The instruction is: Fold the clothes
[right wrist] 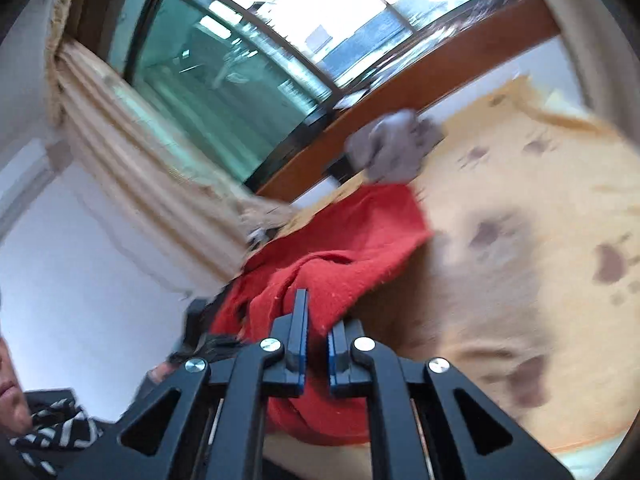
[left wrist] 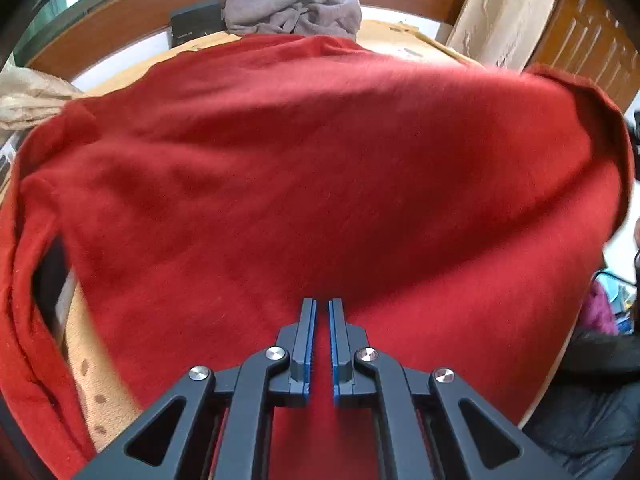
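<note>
A red garment [left wrist: 320, 160] lies spread wide over a yellow paw-print cover [left wrist: 92, 360], filling most of the left wrist view. My left gripper [left wrist: 322, 302] sits at its near edge, jaws nearly together with red cloth running up between them, so it is shut on the garment. In the right wrist view, which is blurred, the red garment [right wrist: 352, 240] hangs bunched from my right gripper [right wrist: 318, 308]. That gripper is shut on a fold of it, and cloth drapes over the right finger and hides its tip.
A crumpled grey garment [left wrist: 292, 10] lies at the far edge of the cover [right wrist: 520, 220], by a wooden sill and a black box [left wrist: 196, 24]. A beige curtain [right wrist: 132, 152] hangs beside the window [right wrist: 224, 60]. A person's dark jacket [left wrist: 592, 400] is at the lower right.
</note>
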Demonstrator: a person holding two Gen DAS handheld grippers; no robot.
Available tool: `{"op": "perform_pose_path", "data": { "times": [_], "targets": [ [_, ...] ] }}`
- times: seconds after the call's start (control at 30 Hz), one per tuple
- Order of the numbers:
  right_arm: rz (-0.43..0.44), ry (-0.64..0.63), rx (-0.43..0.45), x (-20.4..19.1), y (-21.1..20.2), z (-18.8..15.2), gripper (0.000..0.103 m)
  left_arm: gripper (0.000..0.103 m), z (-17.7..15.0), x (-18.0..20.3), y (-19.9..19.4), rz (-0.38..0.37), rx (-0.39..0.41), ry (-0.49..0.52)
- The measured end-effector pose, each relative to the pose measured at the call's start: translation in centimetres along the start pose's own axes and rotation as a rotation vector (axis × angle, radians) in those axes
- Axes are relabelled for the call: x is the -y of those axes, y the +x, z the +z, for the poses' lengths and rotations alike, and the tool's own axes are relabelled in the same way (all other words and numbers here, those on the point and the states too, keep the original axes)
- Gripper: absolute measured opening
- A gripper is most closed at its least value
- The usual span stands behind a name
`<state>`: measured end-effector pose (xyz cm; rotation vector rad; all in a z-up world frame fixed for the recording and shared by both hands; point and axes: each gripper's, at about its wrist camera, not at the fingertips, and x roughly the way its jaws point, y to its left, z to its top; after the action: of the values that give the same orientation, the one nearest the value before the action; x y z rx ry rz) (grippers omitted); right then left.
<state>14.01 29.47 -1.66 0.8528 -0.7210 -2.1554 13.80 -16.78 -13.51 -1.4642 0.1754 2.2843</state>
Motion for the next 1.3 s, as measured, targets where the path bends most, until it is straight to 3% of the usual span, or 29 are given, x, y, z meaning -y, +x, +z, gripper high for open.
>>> {"op": "perform_pose_path", "data": {
  "times": [0.13,0.23,0.33,0.5,0.57,0.63,0.67,0.7,0.73,0.77,0.83,0.93,1.1,1.3],
  "targets": [
    [-0.154,0.087,0.081,3.0,-1.9,0.5,0.007,0.006,-1.3,-1.1,-0.7,-0.039,0.030,-0.027],
    [-0.236,0.192,0.087,7.2,-3.1,0.8,0.008,0.006,-2.2,-1.8,-1.3,-0.052,0.040,-0.059],
    [-0.364,0.052,0.043,6.2,-2.2,0.4,0.010,0.006,-3.1,-1.9,-1.9,-0.036,0.040,-0.065],
    [-0.574,-0.139,0.116,3.2,-2.3,1.0,0.010,0.006,-5.0,-1.1,-3.1,0.028,0.026,-0.039],
    [-0.501,-0.129,0.108,3.3,-2.1,1.4,0.011,0.006,-5.6,-1.0,-3.4,0.037,0.029,-0.037],
    [-0.413,-0.117,0.083,3.4,-1.7,1.6,0.018,0.006,-6.2,-0.9,-4.2,0.027,0.040,-0.044],
    [-0.313,-0.106,0.009,3.4,-0.9,1.0,0.022,0.006,-6.4,-0.9,-4.6,0.014,0.051,-0.050],
    [-0.201,-0.099,-0.076,3.1,0.3,0.1,0.033,0.006,-6.6,-0.8,-5.1,-0.004,0.063,-0.056],
    [-0.142,-0.105,-0.142,2.8,1.3,-0.9,0.046,0.006,-6.9,-0.7,-5.6,-0.029,0.077,-0.064],
    [-0.110,-0.123,-0.206,2.3,2.6,-2.1,0.052,0.006,-7.1,-0.5,-6.0,-0.044,0.090,-0.074],
    [-0.093,-0.171,-0.286,1.6,4.3,-4.0,0.086,0.006,-7.8,-0.3,-6.8,-0.050,0.113,-0.094],
    [-0.104,-0.256,-0.334,0.8,6.3,-6.1,0.087,0.006,-8.9,-0.2,-8.0,-0.070,0.150,-0.136],
    [-0.114,-0.284,-0.382,2.0,7.3,-7.2,0.087,0.006,-12.1,-1.1,-9.6,-0.198,0.226,-0.315],
    [-0.105,-0.247,-0.360,1.9,7.0,-7.4,0.087,0.006,-13.7,-2.4,-7.7,-0.231,0.220,-0.508]
  ]
}}
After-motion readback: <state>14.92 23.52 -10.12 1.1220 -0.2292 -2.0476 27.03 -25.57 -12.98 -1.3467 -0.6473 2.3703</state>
